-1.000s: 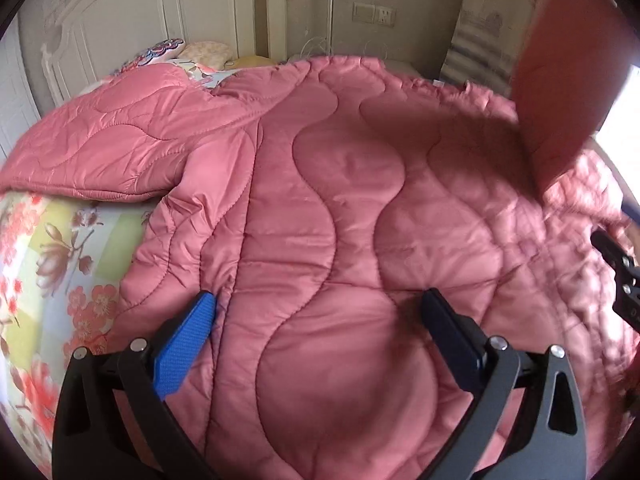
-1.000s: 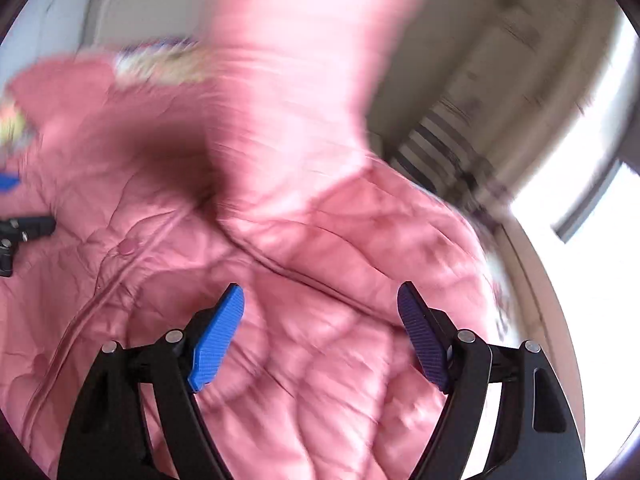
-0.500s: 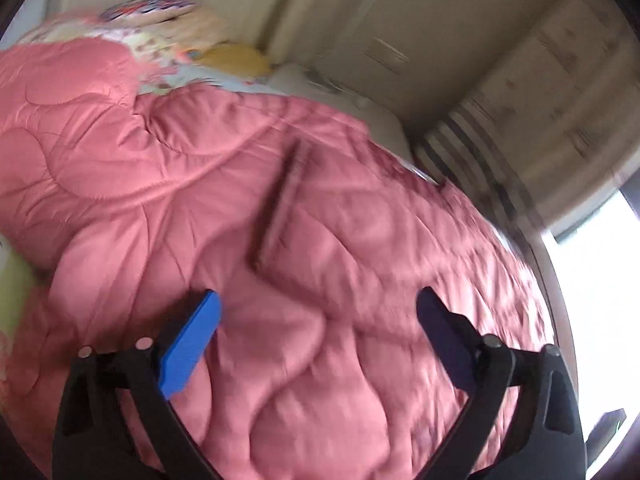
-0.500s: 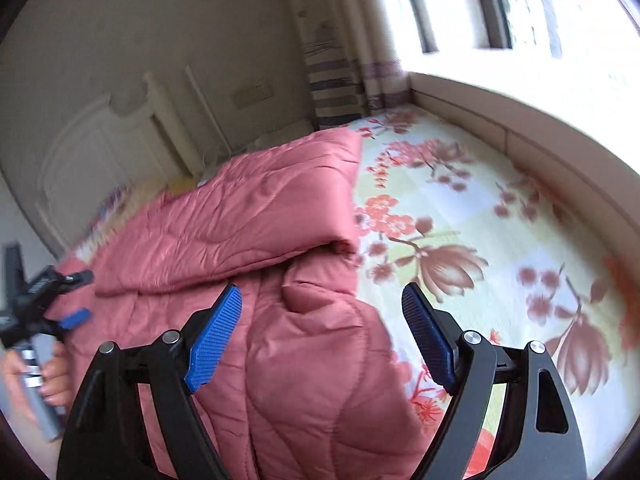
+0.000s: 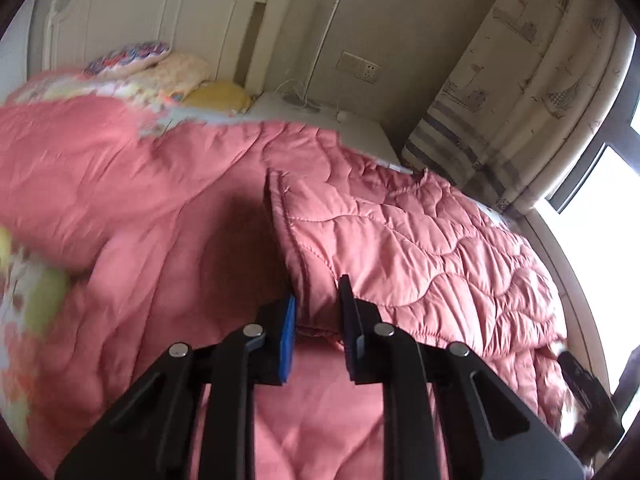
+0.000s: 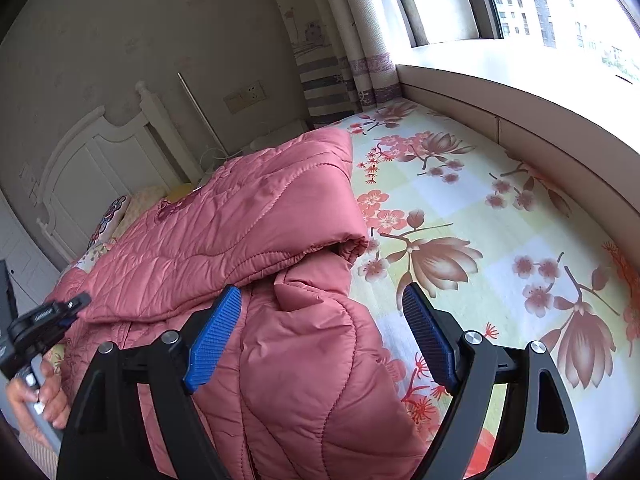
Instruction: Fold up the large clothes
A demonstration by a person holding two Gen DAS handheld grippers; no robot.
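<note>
A large pink quilted comforter point(image 5: 400, 240) lies on the bed, one half folded over the other. My left gripper point(image 5: 318, 312) is shut on the near corner of the folded layer, its blue pads point(image 5: 289, 328) pinching the hem. In the right wrist view the comforter point(image 6: 248, 216) lies folded with a rolled edge at its right side. My right gripper point(image 6: 320, 332) is open and empty, just above a bulging pink fold at the near edge. The left gripper also shows in the right wrist view point(image 6: 44, 320), at far left, in a hand.
A floral bedsheet point(image 6: 480, 240) lies bare to the right of the comforter. A white headboard point(image 5: 160, 12), pillows point(image 5: 160, 64) and a bedside table point(image 5: 340, 124) stand at the far end. Curtains point(image 5: 512, 80) and a window ledge point(image 6: 520, 92) run along the right side.
My left gripper has closed from wide open onto the folded layer's corner. The right gripper swung from the tossed pink layer to the comforter's right edge and stays open.
</note>
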